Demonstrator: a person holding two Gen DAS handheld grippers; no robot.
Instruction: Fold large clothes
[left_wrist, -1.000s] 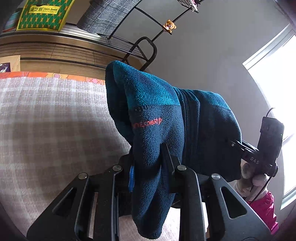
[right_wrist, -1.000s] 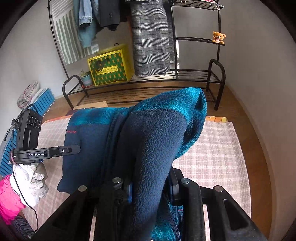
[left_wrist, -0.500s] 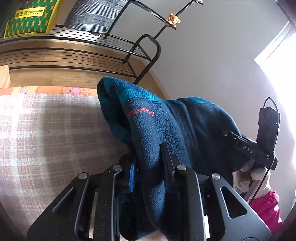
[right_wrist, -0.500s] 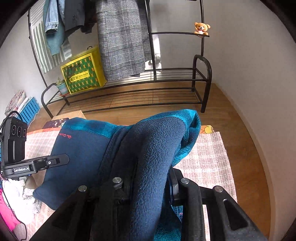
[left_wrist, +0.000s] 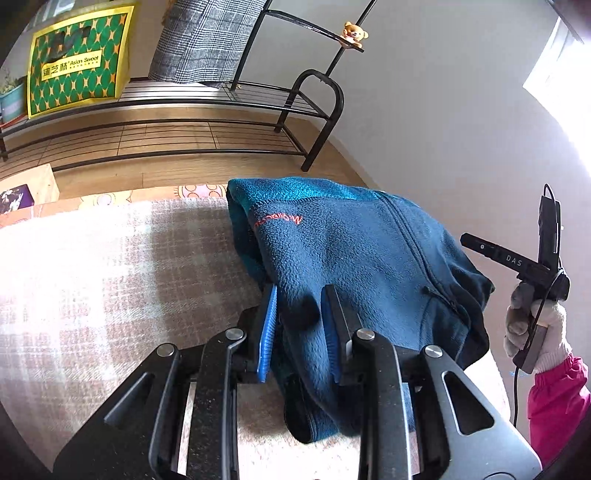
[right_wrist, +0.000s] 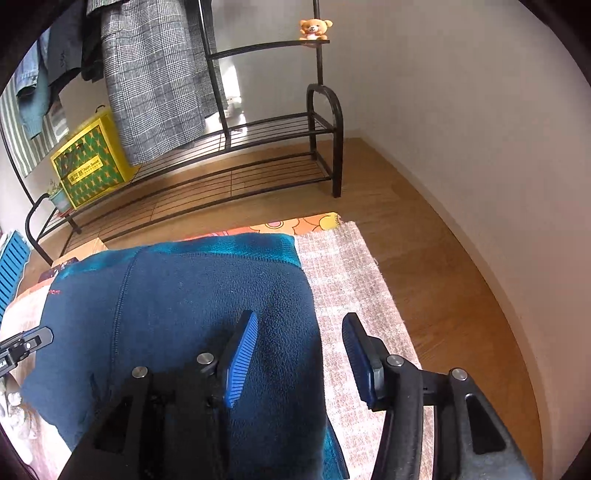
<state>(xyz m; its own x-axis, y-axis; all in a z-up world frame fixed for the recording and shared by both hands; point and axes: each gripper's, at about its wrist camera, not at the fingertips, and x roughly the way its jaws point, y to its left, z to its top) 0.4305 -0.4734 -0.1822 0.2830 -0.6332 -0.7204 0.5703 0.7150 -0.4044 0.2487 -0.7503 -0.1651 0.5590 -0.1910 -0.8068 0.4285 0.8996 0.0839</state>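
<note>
So the navy fleece jacket (left_wrist: 354, 266) is lying bunched up on the checked rug (left_wrist: 110, 280), a nubby pinkish-beige woven thing with a pale plaid pattern. The fleece is thick and pilled, dark blue with a brighter teal band along the far edge, a stitched zipper line running down it, and small red embroidered lettering near the teal part. The left gripper (left_wrist: 301, 332) has its blue ribbed pads pinched on a fat fold at the near edge of the jacket, fabric bulging up between the black fingers and spilling down below them. The right gripper (right_wrist: 299, 350) is a different story: its jaws are spread wide, one ribbed pad lying against the top of the fleece and the other out over the rug just past the jacket's edge, nothing clamped between them. In the left wrist view you can see the other tool's black handle held by a hand in a white knit glove (left_wrist: 532, 325) with a pink sleeve, just past the far side of the jacket. Beyond the rug there's a wooden floor and a black metal rack (right_wrist: 325, 140) with wire shelves, a grey plaid coat (right_wrist: 155, 77) hanging on it, a yellow and green patterned box (right_wrist: 92, 162) on its shelf, and a tiny teddy bear (right_wrist: 314, 29) perched up top.
</note>
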